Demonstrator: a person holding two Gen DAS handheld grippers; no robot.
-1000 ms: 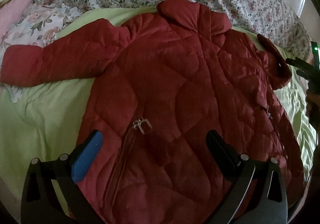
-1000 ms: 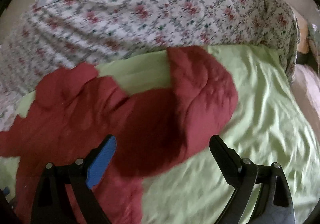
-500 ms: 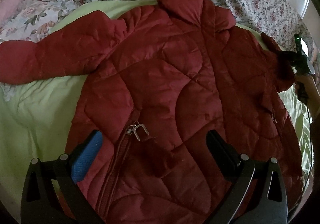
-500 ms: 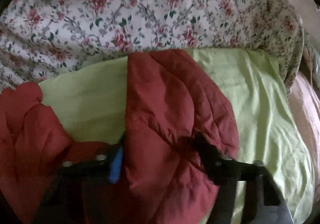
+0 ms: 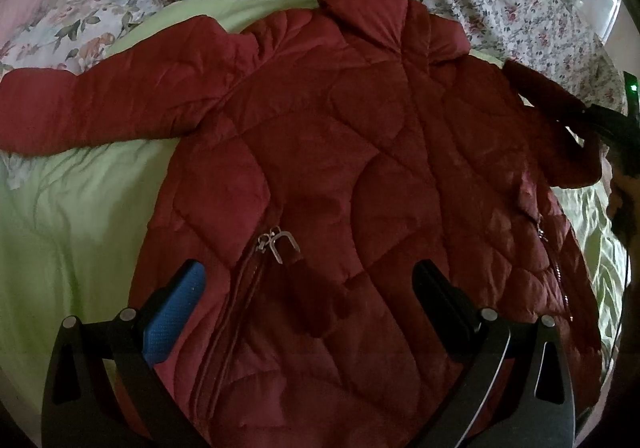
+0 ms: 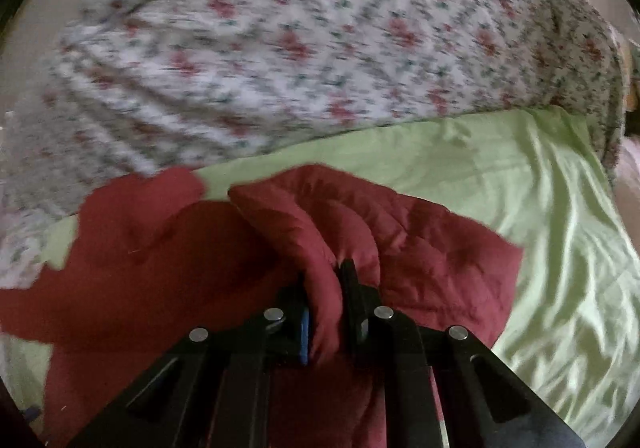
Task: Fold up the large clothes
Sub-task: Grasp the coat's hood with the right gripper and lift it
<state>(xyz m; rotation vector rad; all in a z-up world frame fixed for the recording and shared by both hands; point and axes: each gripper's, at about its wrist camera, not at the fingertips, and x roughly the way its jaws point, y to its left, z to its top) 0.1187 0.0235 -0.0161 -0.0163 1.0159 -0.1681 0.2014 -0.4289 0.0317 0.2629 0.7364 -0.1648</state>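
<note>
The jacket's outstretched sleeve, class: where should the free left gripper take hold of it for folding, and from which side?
Probably at the cuff end of the sleeve, coming from above. It lies flat and straight on the green sheet, pointing away from the jacket, so lifting the tip lets it swing over. The left gripper is open; the right gripper already pinches the other sleeve.

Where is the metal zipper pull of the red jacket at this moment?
In the left wrist view, the zipper pull lies on the red jacket front, low and left of centre, just beyond the open left gripper, nearer its blue pad.
</note>
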